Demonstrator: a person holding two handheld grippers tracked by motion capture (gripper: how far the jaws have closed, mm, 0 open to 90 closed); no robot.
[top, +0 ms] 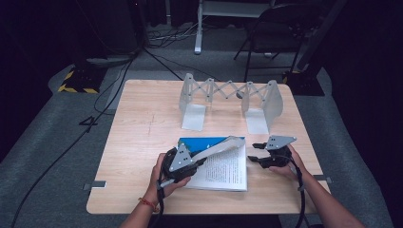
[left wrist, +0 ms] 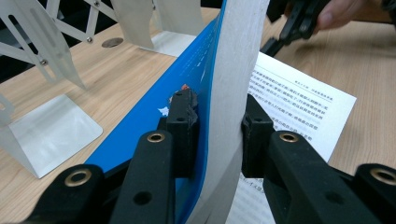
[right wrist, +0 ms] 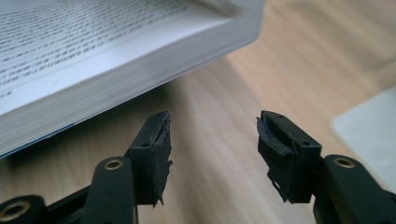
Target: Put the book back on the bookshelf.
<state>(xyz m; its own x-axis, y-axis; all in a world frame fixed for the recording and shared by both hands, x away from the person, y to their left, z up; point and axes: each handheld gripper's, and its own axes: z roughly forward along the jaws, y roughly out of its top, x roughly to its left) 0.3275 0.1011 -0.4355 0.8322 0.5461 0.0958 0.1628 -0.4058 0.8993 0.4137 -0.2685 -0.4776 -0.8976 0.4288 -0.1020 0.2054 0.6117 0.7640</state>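
Book [top: 223, 168] lies open on the wooden surface [top: 138, 142], near the front edge, roughly centred between the two hands. Left gripper [top: 202, 159] has its fingers [left wrist: 182, 126] clamped on the blue cover [left wrist: 154, 116] plus a thick bunch of pages, lifted up off the rest and bowed into an arc; blue side faces the far end of the surface, white page edge faces the printed page below. Right gripper [top: 254, 153] sits just beside the book's right edge, low over the surface, fingers [right wrist: 152, 149] parted with nothing between them, pointing toward the book's lower corner; not touching it as far as I can tell. Behind the book, well apart, stands a white expanding bookend rack [top: 230, 95] with two flat foot plates on the surface. Person's forearms come in from the bottom, a red band on the left wrist.
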